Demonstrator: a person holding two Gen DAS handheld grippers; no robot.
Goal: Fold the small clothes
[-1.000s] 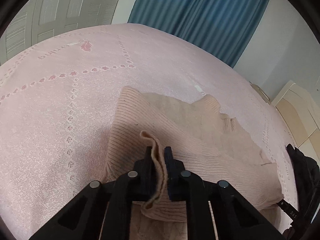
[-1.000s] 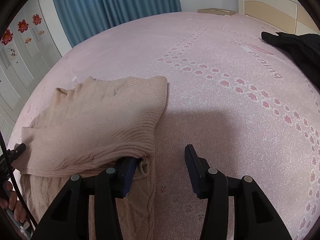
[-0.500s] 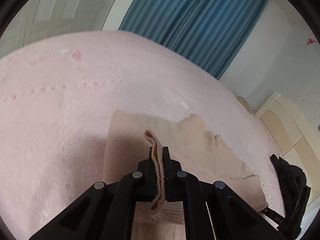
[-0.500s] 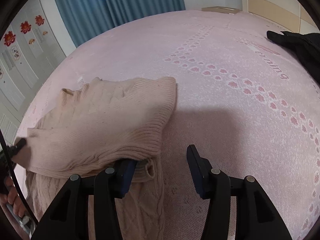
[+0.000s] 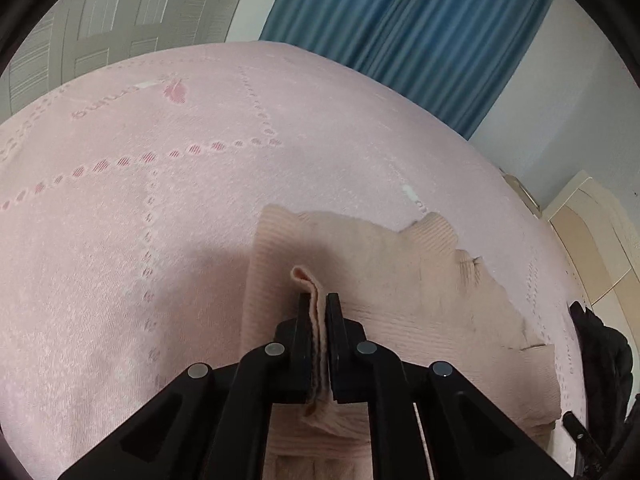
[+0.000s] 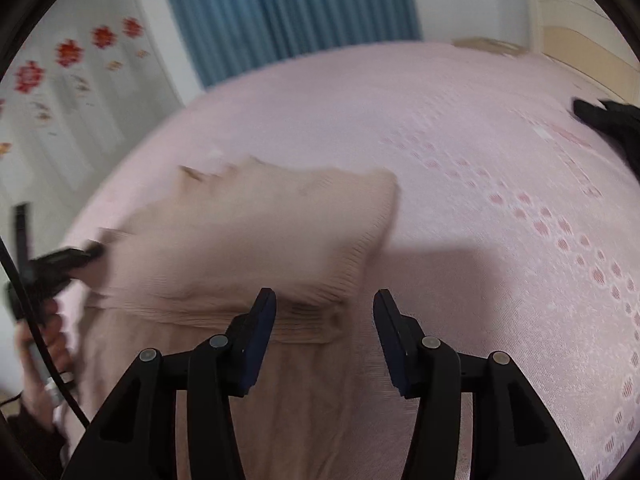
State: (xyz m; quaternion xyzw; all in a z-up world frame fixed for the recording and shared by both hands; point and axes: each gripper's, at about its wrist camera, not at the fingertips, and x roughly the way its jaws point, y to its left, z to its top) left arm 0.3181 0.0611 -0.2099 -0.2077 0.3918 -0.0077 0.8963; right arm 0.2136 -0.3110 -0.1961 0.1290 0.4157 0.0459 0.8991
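Note:
A small beige knit sweater (image 5: 400,280) lies partly folded on the pink bedspread (image 5: 160,200). My left gripper (image 5: 319,300) is shut on a folded edge of the sweater, which stands up between the pads. In the right wrist view the sweater (image 6: 248,240) is blurred, with its ribbed hem toward me. My right gripper (image 6: 325,300) is open and empty, its left finger over the hem and its right finger over bare bedspread (image 6: 480,200). The left gripper (image 6: 68,260) shows at the sweater's far left corner.
A black garment (image 5: 604,360) lies at the bed's right edge, also in the right wrist view (image 6: 612,124). Blue curtains (image 5: 400,32), a grey wardrobe (image 5: 100,20) and a cream headboard (image 6: 580,40) surround the bed.
The left gripper stays shut on the sweater's edge and has tilted back down toward the bed. The right gripper has risen and swung, still open; its view is blurred with motion.

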